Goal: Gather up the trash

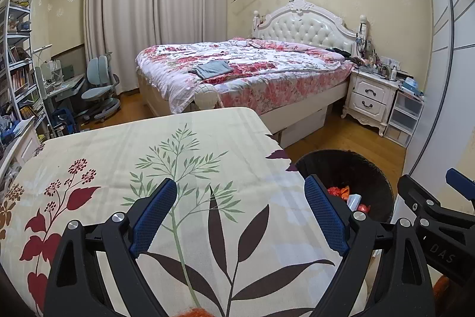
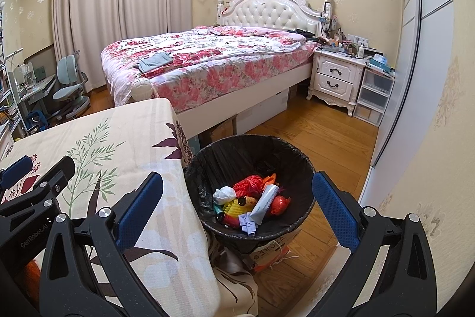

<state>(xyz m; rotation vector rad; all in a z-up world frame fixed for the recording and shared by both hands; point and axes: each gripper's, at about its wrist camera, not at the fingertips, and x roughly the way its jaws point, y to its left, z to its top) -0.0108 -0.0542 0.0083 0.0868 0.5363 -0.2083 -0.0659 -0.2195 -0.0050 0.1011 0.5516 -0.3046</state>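
Just bin (image 2: 207, 168) beside tablecloth (image 2: 142, 132) (touching)

The left gripper (image 1: 240, 216), a black plastic clamp with blue textured pads (image 1: 154, 216), is held level and forward, its jaws spread wide with nothing between them. The right gripper (image 2: 237, 213), built the same in black with blue dimpled pads (image 2: 335, 210), sits just beside it on the right, jaws likewise spread wide and holding nothing. Each one shows at the edge of the other's wrist view, side by side.
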